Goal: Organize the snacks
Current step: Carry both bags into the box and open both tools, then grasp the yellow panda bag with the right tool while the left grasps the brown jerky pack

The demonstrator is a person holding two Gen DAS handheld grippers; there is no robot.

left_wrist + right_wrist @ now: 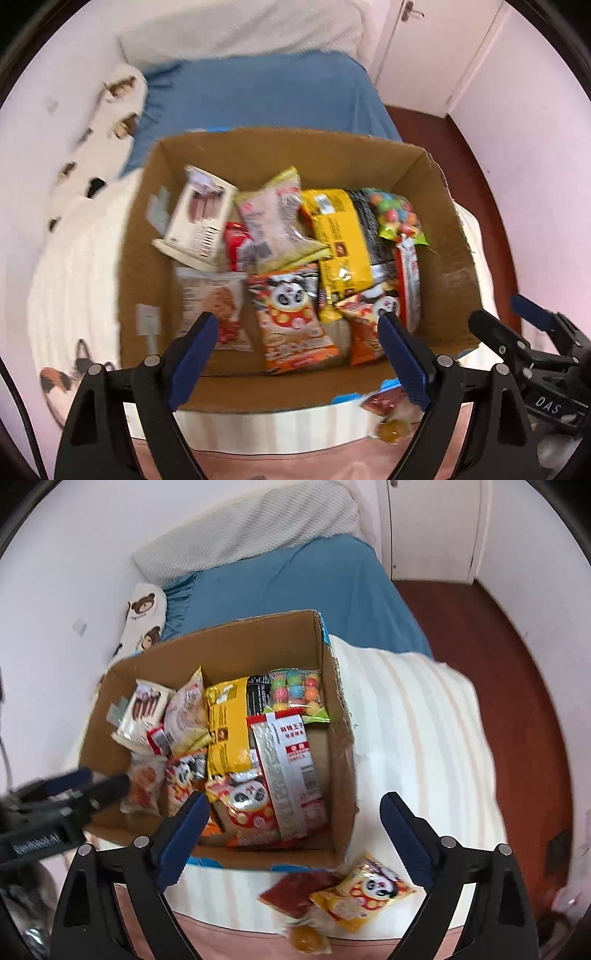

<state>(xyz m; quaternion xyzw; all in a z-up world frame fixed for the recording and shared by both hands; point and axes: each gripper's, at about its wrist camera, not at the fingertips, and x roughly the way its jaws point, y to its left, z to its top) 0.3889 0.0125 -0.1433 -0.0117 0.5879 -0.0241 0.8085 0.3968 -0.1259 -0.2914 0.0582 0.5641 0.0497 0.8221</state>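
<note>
Left gripper (299, 354) jaws wide, empty | right gripper (291, 834) jaws wide, empty | over snack box (280, 144)

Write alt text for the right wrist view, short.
An open cardboard box packed with snack packets sits on a striped blanket on a bed, seen from above between the open, empty jaws of the right hand-held gripper. A yellow panda packet and a dark red packet lie outside the box; the left hand-held gripper enters at left.
</note>
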